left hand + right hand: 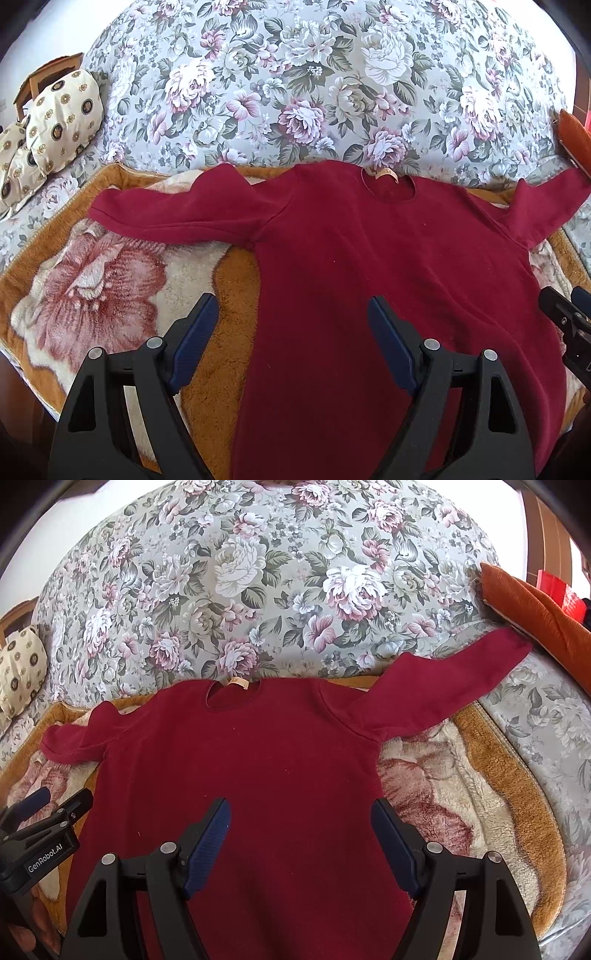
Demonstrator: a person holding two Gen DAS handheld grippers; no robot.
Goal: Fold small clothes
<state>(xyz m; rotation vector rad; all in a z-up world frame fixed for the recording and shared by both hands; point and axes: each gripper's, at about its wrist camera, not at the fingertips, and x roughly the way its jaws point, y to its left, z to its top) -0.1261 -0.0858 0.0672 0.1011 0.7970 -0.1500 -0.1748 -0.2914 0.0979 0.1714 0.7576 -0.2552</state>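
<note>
Two grippers hang over a dark red sweater [388, 266] that lies spread flat, front up, on a plush orange blanket [110, 280] with a large pink flower. The left gripper [291, 317] has its blue-padded fingers [199, 325] spread wide, one over bare blanket to the left of the sweater's left side edge, the other over the red cloth; nothing is pinched. The right gripper [301, 821] is likewise spread wide and holds nothing, straddling the sweater's right side edge, its right finger above the blanket.

Both sleeves reach outward. The left sleeve [177, 218] lies across the blanket with its cuff near the blanket's left border. The right sleeve [454, 679] runs past the blanket's far right edge onto the floral sofa [258, 590], its cuff just beside an orange cushion [535, 605]. The collar [232, 694], with a pale label, sits at the blanket's far edge against the sofa back.

Open blanket shows on both sides of the body, wider on the left. A cream patterned pillow [62, 118] rests far left, well apart from the sweater.
</note>
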